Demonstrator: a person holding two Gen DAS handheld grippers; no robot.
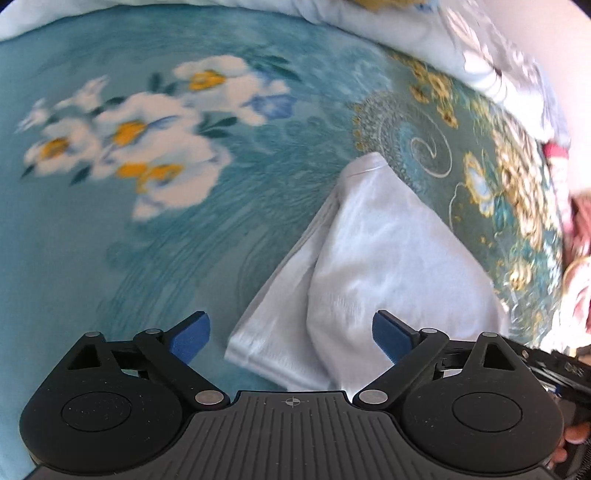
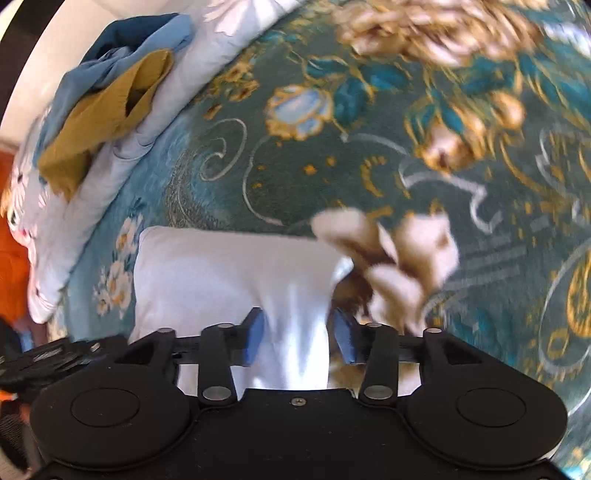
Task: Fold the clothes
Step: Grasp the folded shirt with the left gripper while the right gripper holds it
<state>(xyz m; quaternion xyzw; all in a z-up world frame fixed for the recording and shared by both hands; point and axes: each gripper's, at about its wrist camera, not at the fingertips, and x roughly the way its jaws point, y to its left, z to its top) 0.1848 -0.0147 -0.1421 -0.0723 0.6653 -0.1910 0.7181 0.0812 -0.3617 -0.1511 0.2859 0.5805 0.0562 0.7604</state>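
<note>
A white garment [image 1: 373,273] lies folded on a teal floral blanket [image 1: 184,221]. My left gripper [image 1: 291,336] is open, with its blue pads either side of the garment's near edge, not touching it. In the right wrist view the same white garment [image 2: 236,269] lies under my right gripper [image 2: 297,341]. A raised fold of the cloth runs between the blue pads [image 2: 255,338], and the jaws are partly closed around it. Whether they pinch it I cannot tell.
A pale quilt [image 1: 424,33] lies bunched along the far edge of the blanket. On it sit blue and mustard clothes [image 2: 107,92]. Pink fabric [image 1: 576,229] lies at the right edge. The other gripper's black body [image 2: 48,358] shows at lower left.
</note>
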